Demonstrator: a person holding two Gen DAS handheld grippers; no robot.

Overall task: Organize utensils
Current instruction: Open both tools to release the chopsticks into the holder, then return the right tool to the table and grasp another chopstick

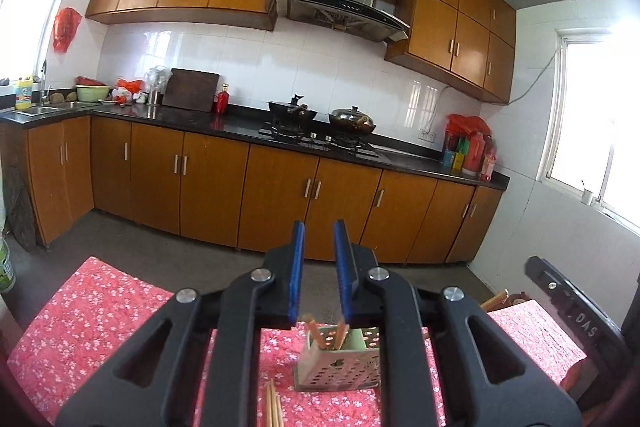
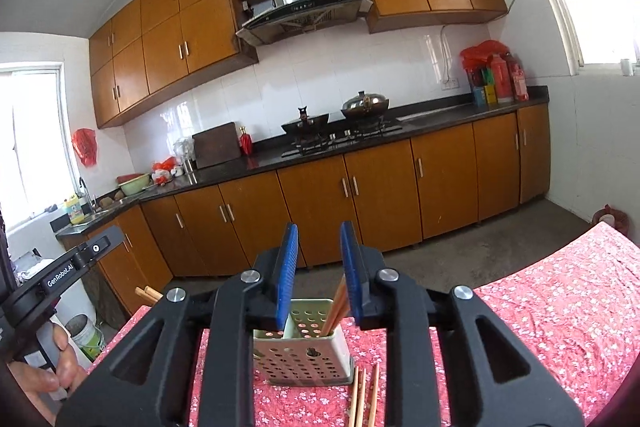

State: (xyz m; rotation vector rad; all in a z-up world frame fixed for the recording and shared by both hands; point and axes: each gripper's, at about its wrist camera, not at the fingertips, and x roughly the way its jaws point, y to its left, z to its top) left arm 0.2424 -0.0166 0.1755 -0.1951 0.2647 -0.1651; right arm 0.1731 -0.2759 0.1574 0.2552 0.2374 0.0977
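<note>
Right gripper (image 2: 319, 263) over perforated pale-green metal utensil holder (image 2: 303, 355) on pink floral-clothed desk (image 2: 560, 315).
Blue-padded fingers (image 2: 289, 267) parted, nothing between. Two wooden chopsticks (image 2: 335, 311) stand in holder's right compartment; three more (image 2: 362, 397) lie just beside its right front corner.

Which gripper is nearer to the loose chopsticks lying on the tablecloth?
Hard to call; perhaps the right gripper. The chopsticks lie just below it, in front of the holder. The left gripper sees them lower left.
</note>
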